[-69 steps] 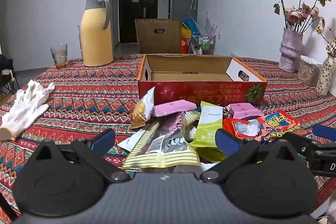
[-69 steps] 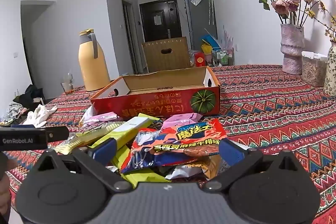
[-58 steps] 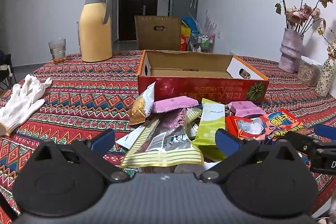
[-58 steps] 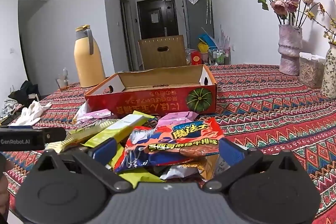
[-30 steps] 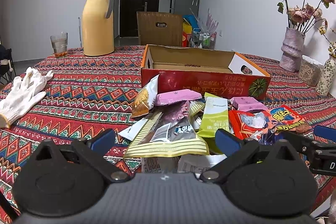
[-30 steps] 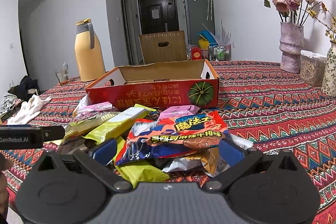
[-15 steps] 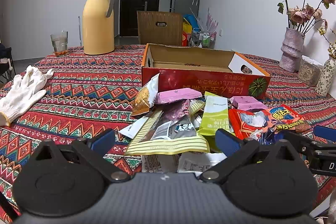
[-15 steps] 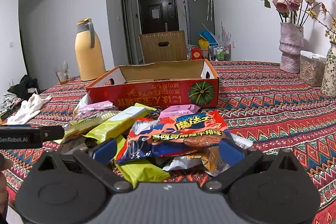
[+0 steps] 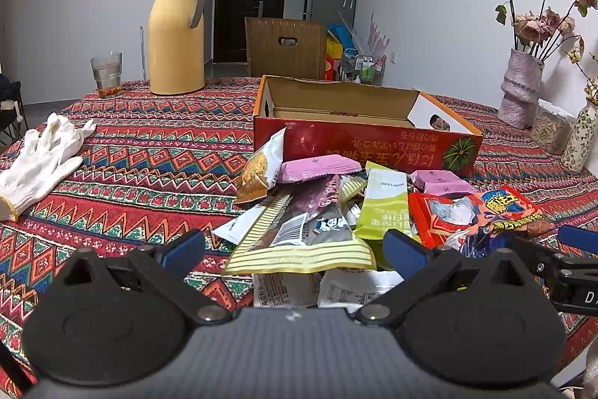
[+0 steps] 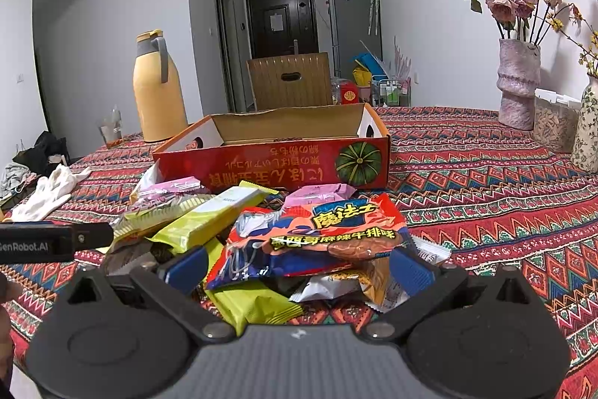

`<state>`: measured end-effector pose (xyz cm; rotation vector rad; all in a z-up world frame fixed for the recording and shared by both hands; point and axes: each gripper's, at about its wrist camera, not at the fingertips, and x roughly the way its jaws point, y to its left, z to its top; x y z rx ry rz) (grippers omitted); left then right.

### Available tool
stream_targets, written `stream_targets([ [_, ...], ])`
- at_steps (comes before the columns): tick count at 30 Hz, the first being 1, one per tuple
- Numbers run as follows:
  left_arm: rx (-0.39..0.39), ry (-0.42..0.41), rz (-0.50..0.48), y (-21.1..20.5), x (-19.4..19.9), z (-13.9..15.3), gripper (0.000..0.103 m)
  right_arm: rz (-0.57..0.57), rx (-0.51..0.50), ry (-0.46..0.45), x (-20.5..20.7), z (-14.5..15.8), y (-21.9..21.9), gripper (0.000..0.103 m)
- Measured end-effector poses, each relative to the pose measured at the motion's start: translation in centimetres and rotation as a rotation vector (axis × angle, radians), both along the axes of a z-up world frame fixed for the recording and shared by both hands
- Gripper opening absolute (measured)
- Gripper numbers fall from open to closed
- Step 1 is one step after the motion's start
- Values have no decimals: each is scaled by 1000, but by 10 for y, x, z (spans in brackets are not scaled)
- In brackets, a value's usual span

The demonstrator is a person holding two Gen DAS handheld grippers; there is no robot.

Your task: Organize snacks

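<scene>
A pile of snack packets lies on the patterned tablecloth in front of an open red cardboard box; the box also shows in the right wrist view. My left gripper is open and empty, just short of a striped yellow and purple packet. My right gripper is open and empty, its fingers either side of a red and blue packet on the pile. A yellow-green packet lies to its left. Pink packets lie near the box.
A yellow thermos jug and a glass stand at the back left. White gloves lie at the left. Vases with dried flowers and a clear container stand at the right. A wooden chair back is behind the table.
Both grippers have edged slightly forward towards the pile. Both stay open. Nothing has been picked up.
</scene>
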<state>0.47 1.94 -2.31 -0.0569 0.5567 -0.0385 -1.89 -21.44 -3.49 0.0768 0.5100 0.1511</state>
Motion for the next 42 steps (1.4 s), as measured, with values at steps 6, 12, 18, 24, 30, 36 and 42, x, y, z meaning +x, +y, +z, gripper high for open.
stream_targets([
  [6,-2,2,1,0,0,0,103,-2,-2,2,-1,-1,0,103],
  [12,-2,2,0,0,0,0,103,-2,-2,3,-1,-1,0,103],
  [18,-2,2,1,0,0,0,103,-2,-3,5,-1,-1,0,103],
  [24,-2,3,1,0,0,0,103,-6,-8,15,2,-3,-1,103],
  [30,3,3,3,1,1,-1,103,-22,-39,17,10,-3,-1,103],
  [36,3,7,12,2,4,-1,103,-51,-77,20,29,1,-4,103],
  [42,-1,13,25,6,7,-1,103,-102,-37,80,50,-7,-16,103],
])
